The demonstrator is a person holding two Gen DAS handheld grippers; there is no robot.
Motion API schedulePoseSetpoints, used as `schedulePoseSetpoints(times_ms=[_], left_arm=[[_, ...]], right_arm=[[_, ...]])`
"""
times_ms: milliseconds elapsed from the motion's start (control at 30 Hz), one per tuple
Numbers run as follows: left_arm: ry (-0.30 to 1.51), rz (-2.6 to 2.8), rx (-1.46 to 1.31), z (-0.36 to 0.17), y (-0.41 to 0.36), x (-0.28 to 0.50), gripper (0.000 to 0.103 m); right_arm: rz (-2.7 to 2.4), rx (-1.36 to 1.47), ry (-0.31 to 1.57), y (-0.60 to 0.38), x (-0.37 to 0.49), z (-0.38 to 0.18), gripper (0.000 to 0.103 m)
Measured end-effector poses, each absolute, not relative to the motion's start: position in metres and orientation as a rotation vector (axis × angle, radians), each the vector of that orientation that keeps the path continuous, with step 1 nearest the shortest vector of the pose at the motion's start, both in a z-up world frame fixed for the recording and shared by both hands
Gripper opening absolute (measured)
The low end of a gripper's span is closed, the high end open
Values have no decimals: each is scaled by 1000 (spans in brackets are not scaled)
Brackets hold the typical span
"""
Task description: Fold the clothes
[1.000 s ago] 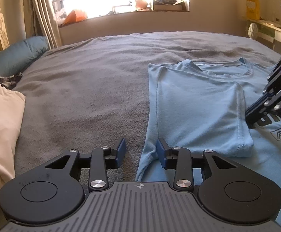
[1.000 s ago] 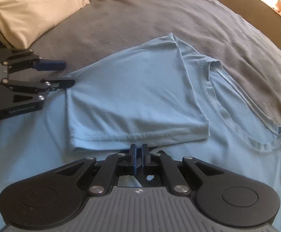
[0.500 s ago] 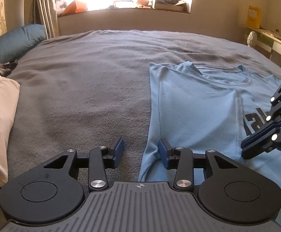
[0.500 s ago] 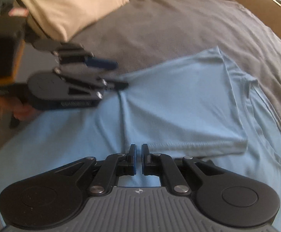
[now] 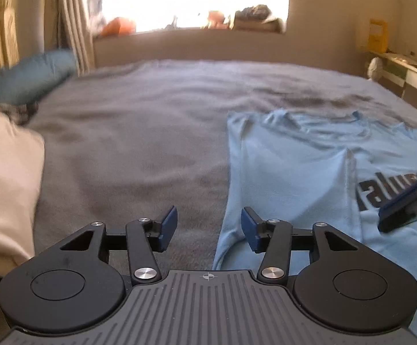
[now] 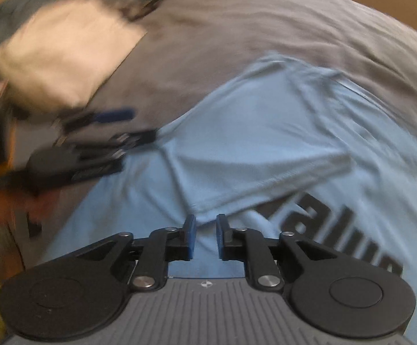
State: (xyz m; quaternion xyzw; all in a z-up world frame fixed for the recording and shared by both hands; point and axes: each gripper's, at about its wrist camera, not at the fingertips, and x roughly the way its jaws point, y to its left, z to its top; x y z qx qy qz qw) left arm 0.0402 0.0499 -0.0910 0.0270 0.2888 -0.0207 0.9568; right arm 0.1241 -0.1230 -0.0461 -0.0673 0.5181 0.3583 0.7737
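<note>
Your light blue T-shirt (image 5: 289, 172) lies flat on the grey blanket (image 5: 139, 132), printed chest up, with one sleeve and side panel (image 6: 254, 143) already turned in over the body so its hem just covers the start of the dark lettering (image 6: 332, 230). Your left gripper (image 5: 208, 225) sits at 6 o'clock in its own view, jaws wide apart and holding nothing, the right finger over the shirt's edge fold and the left finger over bare blanket. Your right gripper (image 6: 205, 235) is parted by a narrow gap, empty too, hovering just short of the turned-in hem. Risks from here: the right wrist view is heavily motion-blurred, so a fast sweep near that loose hem could catch it and flip the fold back open. If the left gripper closes where it is, it may pinch blanket along with shirt and drag both, wrinkling the panel. The cream folded garment (image 5: 4, 189) at 9 o'clock sits near the left gripper, so a wide swing could knock it. Thin jersey slips, so a one-layer pinch may skew the fold line. Whether more folds remain or this is a reset, you can't tell from here.
</note>
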Motion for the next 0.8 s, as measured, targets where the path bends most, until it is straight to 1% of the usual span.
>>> schedulePoseSetpoints(times_ms=[133,333,433,467,500,633,700,767,800], left_arm=[[549,-181,136,-85,26,25,49],[544,-336,251,-95,-18,14,48],[581,-342,277,-104,-23,22,42],[602,-342,278,-107,-23,26,40],[621,-343,279,-110,-22,29,40],[639,-356,275,-116,-20,36,38],[633,-362,281,-117,-21,38,34],[629,-369,281,-117,-21,37,26],[627,-369,283,-117,-20,37,24]], right_arm=[[588,133,1135,-167,149,-55,18],[418,465,1187,-207,190,-80,19],[381,543,1190,-209,208,-91,20],[368,556,1186,-208,213,-93,22],[354,567,1182,-208,218,-96,25],[319,612,1173,-207,231,-103,26],[309,623,1165,-208,233,-104,27],[295,626,1142,-209,232,-101,27],[294,617,1133,-210,232,-99,30]])
